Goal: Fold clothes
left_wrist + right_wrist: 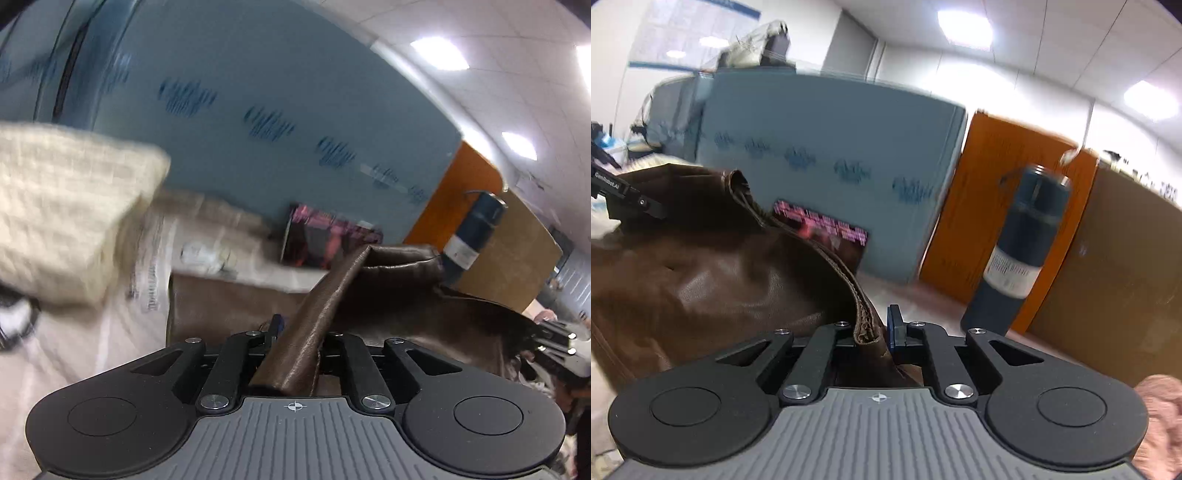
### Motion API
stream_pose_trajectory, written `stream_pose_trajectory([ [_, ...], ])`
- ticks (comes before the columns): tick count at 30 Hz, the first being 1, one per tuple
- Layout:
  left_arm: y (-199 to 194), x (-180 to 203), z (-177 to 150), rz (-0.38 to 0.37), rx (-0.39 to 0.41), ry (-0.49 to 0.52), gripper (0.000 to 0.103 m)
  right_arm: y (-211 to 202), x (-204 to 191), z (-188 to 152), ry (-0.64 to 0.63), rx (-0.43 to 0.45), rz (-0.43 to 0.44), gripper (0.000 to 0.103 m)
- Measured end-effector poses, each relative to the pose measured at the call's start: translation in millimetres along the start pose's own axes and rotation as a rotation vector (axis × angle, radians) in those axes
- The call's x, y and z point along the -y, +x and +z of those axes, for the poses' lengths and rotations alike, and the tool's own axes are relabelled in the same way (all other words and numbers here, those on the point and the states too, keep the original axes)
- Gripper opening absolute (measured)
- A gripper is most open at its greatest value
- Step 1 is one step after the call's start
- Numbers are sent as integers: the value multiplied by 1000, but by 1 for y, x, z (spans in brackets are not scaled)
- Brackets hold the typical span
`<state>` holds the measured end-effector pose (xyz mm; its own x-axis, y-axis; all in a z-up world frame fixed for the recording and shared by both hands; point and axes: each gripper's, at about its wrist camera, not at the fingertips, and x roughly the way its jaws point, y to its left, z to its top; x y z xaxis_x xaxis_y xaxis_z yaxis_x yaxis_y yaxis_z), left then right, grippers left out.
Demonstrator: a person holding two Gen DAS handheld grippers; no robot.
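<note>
Brown leather garment (pixel 399 306) hung stretched between both raised tools, its hem running sideways; left tool (pixel 295 343) and right tool (pixel 875 332) each pinched an edge.

Your left gripper (pixel 295 339) and right gripper (pixel 873 334), both clamped on brown jacket (pixel 701 280) edges, raised.

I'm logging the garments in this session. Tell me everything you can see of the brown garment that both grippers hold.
The brown garment looks like smooth, slightly shiny leather or faux leather with a thick stitched hem. It is lifted and draped, not flat. The left gripper is shut on a folded band of its edge; the right gripper is shut on the seamed hem. Its full shape and type cannot be told.
</note>
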<state>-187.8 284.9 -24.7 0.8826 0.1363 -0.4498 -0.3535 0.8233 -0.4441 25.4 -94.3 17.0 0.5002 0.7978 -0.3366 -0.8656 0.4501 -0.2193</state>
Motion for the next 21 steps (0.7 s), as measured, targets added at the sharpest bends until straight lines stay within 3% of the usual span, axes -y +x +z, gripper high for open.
stream_pose_trajectory([
  [3, -1, -6, -2, -20, -6, -31, 15, 14, 6, -7, 32, -24, -3, 14],
  [8, -5, -11, -2, -34, 5, -47, 25, 39, 16, -19, 85, -64, -8, 40],
  [9, -7, -12, -1, -40, 16, -56, 31, 43, 18, -22, 96, -72, -9, 41],
  [11, -12, -14, 0, -54, 41, -77, 56, 47, 23, -25, 134, -79, -14, 48],
  [13, -19, -17, 1, -71, 68, -103, 65, 44, 29, -27, 194, -76, -22, 52],
  [21, -23, -20, 1, -118, 72, -145, 66, 30, 46, -28, 413, -50, -18, 62],
])
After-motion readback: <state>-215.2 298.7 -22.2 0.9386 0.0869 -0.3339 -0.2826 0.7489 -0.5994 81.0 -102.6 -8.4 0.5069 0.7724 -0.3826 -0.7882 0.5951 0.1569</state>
